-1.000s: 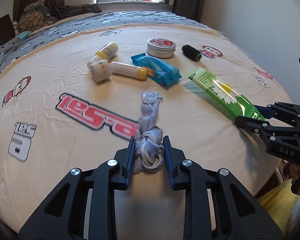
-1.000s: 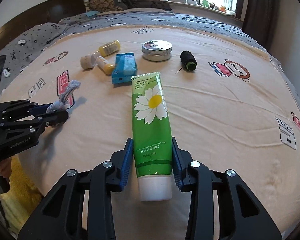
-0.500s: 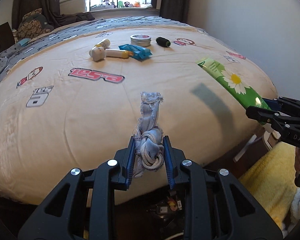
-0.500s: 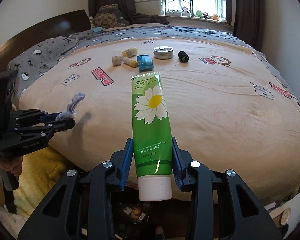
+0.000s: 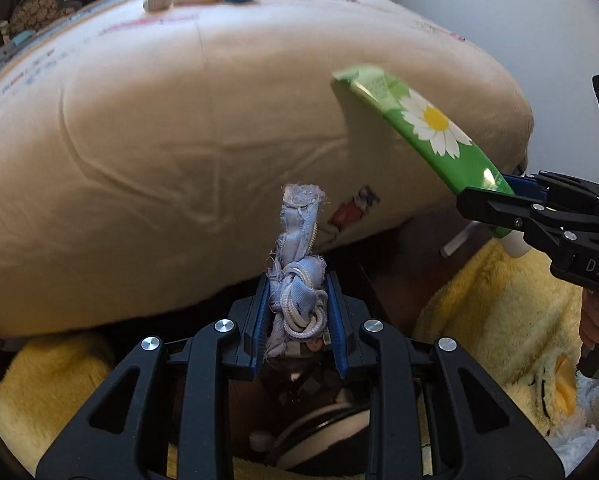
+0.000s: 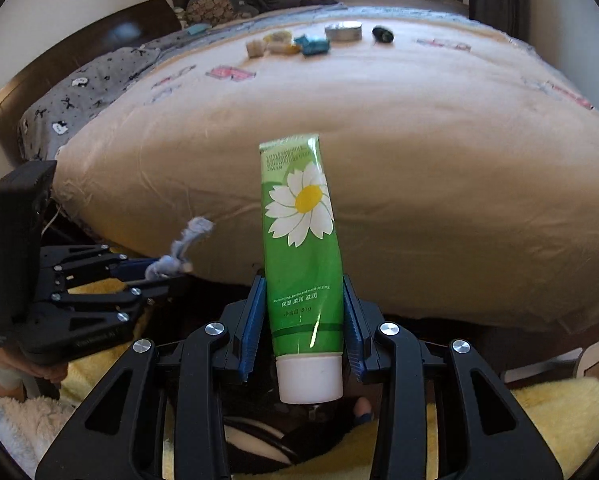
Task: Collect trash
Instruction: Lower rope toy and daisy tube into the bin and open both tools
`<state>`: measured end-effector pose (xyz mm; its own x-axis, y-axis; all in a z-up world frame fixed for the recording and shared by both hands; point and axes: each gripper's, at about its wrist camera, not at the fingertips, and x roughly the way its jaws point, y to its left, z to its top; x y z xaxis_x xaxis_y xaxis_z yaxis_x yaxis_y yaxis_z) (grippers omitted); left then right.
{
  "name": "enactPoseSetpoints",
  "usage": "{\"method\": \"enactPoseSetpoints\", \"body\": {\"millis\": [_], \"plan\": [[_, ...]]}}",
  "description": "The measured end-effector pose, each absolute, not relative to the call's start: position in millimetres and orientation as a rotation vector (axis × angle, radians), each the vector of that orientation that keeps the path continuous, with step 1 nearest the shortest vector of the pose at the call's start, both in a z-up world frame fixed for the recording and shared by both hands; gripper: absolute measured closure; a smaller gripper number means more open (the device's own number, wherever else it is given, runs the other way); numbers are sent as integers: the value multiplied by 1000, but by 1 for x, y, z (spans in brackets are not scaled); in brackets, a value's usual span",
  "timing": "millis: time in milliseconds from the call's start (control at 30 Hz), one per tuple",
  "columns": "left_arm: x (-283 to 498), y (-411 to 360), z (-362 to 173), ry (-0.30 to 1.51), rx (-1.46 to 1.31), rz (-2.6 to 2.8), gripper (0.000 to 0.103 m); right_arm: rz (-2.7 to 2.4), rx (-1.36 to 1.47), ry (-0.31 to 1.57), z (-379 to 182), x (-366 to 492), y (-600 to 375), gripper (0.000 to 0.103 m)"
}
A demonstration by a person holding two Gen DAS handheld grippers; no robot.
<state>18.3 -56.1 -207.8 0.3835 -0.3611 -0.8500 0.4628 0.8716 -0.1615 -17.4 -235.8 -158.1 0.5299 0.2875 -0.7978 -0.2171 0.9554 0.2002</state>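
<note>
My left gripper [image 5: 298,312] is shut on a knotted scrap of pale blue cloth and cord [image 5: 299,264], held in the air in front of the bed's edge; it also shows in the right wrist view [image 6: 179,256]. My right gripper [image 6: 304,320] is shut on a green cream tube with a daisy print [image 6: 301,240], white cap [image 6: 309,380] toward me. The tube also shows at the right of the left wrist view [image 5: 419,128]. Both grippers hang off the bed, side by side, above dark things near the floor.
The bed with a beige printed cover [image 6: 419,140] fills the view ahead. At its far side lie small bottles [image 6: 271,46], a blue packet [image 6: 313,45], a round tin [image 6: 342,32] and a black spool [image 6: 382,34]. Yellow fluffy fabric [image 5: 499,320] lies below, beside a white round rim [image 5: 323,436].
Both grippers have pulled back from the bed top and dropped below its edge, each keeping its object. The bed's items are now far away.
</note>
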Motion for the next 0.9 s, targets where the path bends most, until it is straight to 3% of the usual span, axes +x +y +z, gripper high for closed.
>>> {"method": "enactPoseSetpoints", "body": {"millis": [333,567,733,800,900], "plan": [[23,-60,-257,1195,110,-551,78,323,67,1129,-213,-9,-217,82],[24,-66,-278,1250,119,-563,78,312,78,1178,-232,-5,-212,84],[26,-70,-281,1265,120,-549,69,297,75,1194,-234,-4,-213,82],[28,-66,-283,1268,108,-540,60,285,75,1201,-234,-2,-213,80],[29,-61,-282,1262,100,-519,57,264,83,1196,-233,-1,-216,63]]}}
